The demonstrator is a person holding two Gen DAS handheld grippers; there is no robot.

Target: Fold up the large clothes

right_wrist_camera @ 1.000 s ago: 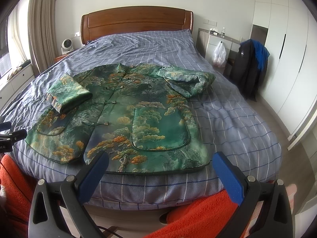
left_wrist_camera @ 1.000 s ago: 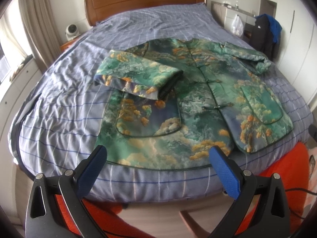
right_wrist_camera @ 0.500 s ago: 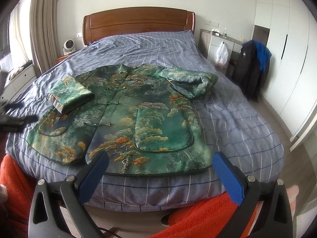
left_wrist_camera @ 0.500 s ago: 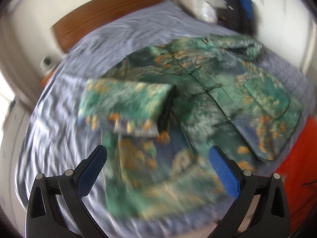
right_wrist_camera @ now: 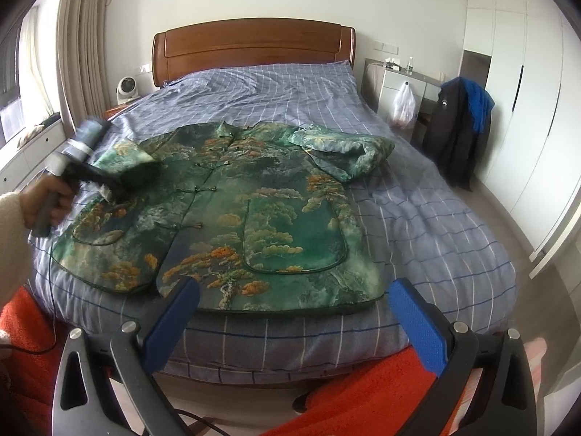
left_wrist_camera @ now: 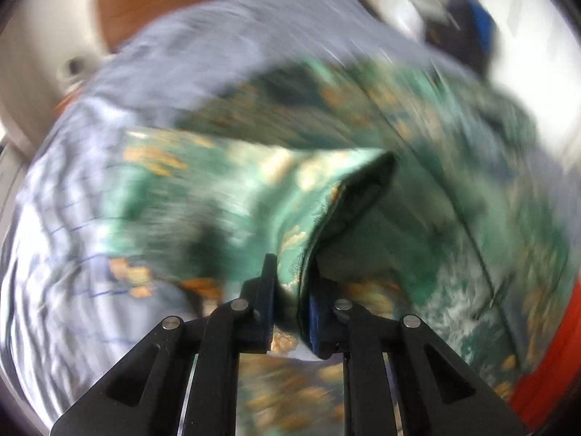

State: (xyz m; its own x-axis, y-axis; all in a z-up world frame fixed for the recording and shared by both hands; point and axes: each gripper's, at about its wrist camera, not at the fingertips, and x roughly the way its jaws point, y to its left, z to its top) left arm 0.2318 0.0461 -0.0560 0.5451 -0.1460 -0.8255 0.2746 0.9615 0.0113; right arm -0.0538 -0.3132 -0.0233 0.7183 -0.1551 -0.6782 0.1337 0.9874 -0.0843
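Left hand-held gripper (left_wrist_camera: 290, 290), jaws just closed, pinches the folded sleeve cuff (left_wrist_camera: 308, 225) of the jacket (right_wrist_camera: 232, 210) spread near the bed (right_wrist_camera: 454, 239) foot edge; right hand-held gripper (right_wrist_camera: 294, 312) spread, idle; thin pinch on slick fabric may slip.

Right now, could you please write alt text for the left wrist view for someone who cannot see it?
The left gripper is shut on the cuff of the folded sleeve of a green patterned jacket lying on a blue checked bed. The picture is heavily motion-blurred.
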